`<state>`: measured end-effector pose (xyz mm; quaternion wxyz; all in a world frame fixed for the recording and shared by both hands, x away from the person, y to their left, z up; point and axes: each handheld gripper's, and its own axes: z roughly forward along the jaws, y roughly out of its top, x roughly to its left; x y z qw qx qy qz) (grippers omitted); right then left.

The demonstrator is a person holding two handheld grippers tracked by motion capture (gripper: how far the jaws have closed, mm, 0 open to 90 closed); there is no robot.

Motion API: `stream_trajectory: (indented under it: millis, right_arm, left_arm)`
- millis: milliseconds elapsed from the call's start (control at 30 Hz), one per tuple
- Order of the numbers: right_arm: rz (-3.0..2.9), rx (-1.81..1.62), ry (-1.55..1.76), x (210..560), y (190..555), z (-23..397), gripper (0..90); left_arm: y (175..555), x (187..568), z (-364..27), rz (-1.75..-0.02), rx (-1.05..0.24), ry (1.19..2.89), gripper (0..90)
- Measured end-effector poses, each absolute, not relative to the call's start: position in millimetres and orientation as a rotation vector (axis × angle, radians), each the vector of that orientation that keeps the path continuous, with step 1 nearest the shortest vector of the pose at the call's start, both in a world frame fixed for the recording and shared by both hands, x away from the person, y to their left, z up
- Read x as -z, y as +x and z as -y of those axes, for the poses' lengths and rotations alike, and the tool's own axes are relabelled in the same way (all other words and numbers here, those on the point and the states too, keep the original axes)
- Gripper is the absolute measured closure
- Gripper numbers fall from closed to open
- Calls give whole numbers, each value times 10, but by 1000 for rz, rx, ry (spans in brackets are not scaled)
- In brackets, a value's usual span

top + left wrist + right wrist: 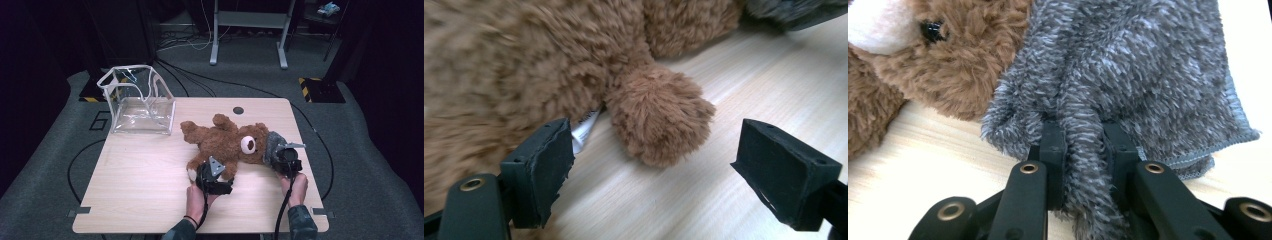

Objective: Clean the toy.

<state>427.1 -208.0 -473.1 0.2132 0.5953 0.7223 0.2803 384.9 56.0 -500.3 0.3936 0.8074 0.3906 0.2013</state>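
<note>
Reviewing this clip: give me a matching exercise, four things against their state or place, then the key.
Things:
1. left gripper
2. right gripper
3. teddy bear
4. clear bag

States:
A. stands empty at the table's far left corner
B. jaws clamped on the grey hat
C. jaws open beside a brown paw
D. lies on the table mid-way

Pairs: 1-C, 2-B, 3-D, 4-A

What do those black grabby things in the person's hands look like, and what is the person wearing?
Each tool is black, with two blocky jaws and brass-coloured rivets on the linkage. The left tool and the right tool each carry a grey three-cornered plate on top, and a black cable trails back from each. The left tool's pads look rough and chipped at the edge. The person wears dark sleeves and a dark wristband.
</note>
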Motion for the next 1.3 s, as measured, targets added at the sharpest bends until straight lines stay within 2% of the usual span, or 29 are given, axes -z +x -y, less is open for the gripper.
stream_trajectory:
  millis: [300,367,400,433,500,633,767,1167,1300]
  right_arm:
    - [-1972,-813,1683,4763,4193,2166,756]
    - [-1968,-805,1690,4758,4177,2204,755]
    - [-1967,-802,1692,4757,4172,2218,755]
    - [-1957,-797,1697,4769,4156,2258,755]
    - [-1961,-786,1698,4771,4149,2274,755]
    - [-1946,-790,1707,4803,4094,2333,755]
    - [-1943,-795,1705,4815,4069,2326,755]
    - [-1954,-823,1670,4797,4073,2208,755]
    - [-1929,-868,1638,4697,4024,2127,756]
  left_arm:
    - [3977,5139,-310,-1072,-527,2084,257]
    - [4013,5172,-283,-1097,-547,2083,336]
    - [4030,5191,-271,-1099,-547,2088,346]
    - [4039,5214,-248,-1108,-555,2093,448]
    - [4043,5225,-247,-1109,-553,2082,473]
    - [4047,5207,-277,-1093,-552,2075,680]
    - [4063,5143,-343,-1072,-543,2054,717]
    - [4174,4782,-541,-1008,-524,2017,745]
    - [4213,4653,-584,-1013,-508,1988,746]
